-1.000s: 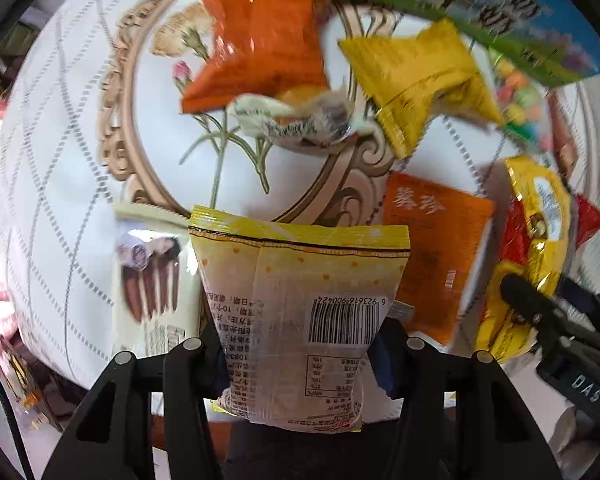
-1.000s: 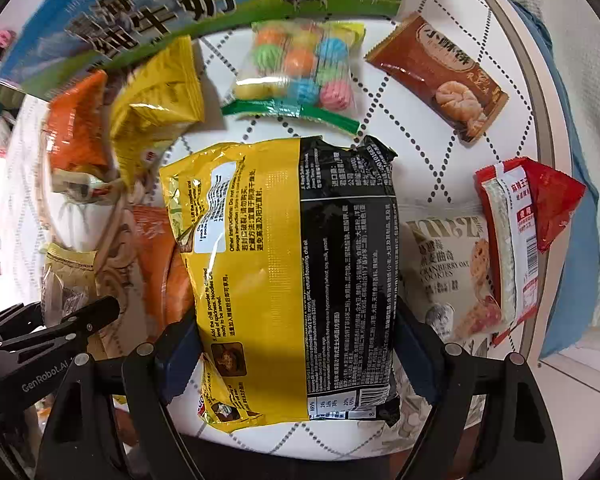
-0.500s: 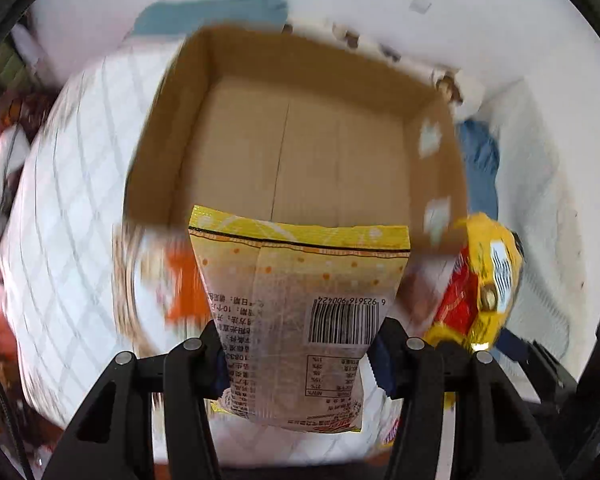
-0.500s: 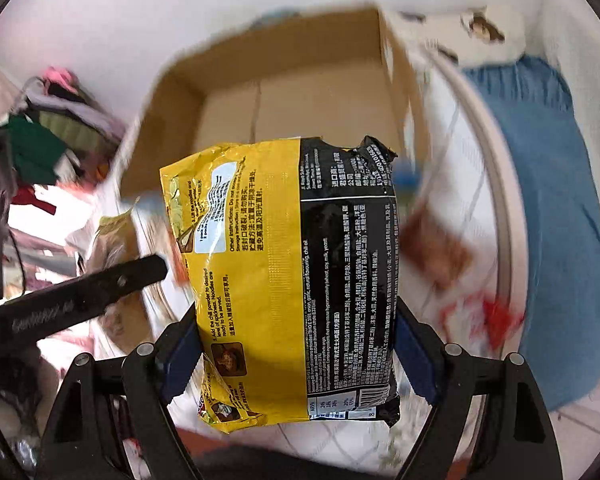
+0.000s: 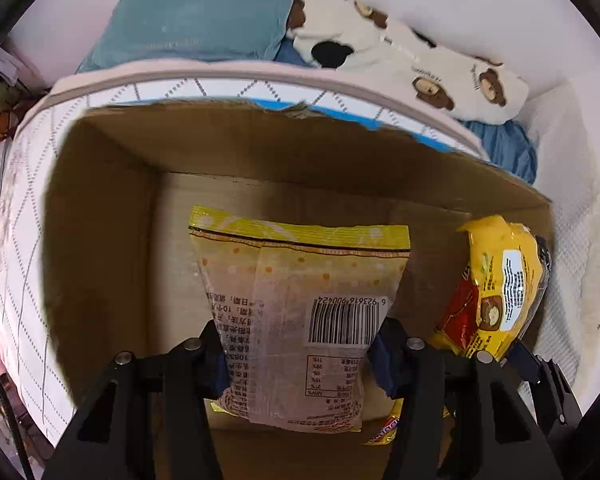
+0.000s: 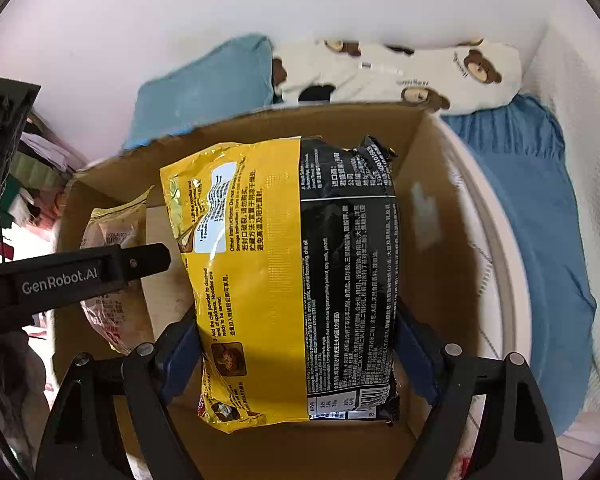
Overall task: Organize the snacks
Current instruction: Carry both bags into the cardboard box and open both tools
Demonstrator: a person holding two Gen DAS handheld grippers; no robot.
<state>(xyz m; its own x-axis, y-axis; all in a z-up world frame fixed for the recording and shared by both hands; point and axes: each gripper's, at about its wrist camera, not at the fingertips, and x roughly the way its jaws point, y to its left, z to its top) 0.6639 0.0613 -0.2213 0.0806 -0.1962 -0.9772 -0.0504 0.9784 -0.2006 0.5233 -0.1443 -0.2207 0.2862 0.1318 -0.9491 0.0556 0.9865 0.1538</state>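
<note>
My left hand-held gripper (image 5: 298,354) pinches the pale yellow snack packet (image 5: 296,312), my right hand-held gripper (image 6: 298,354) the yellow-and-black noodle bag (image 6: 292,280); I'd lower both inside the brown cardboard box (image 6: 432,216), left toward 9 o'clock, apparently clear of each other.

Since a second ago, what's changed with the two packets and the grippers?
Both grippers swung away from the snack spread on the table to over the open cardboard box. The left gripper stays clamped on the pale yellow packet, the right gripper on the yellow-and-black noodle pack. Nothing released yet.
</note>
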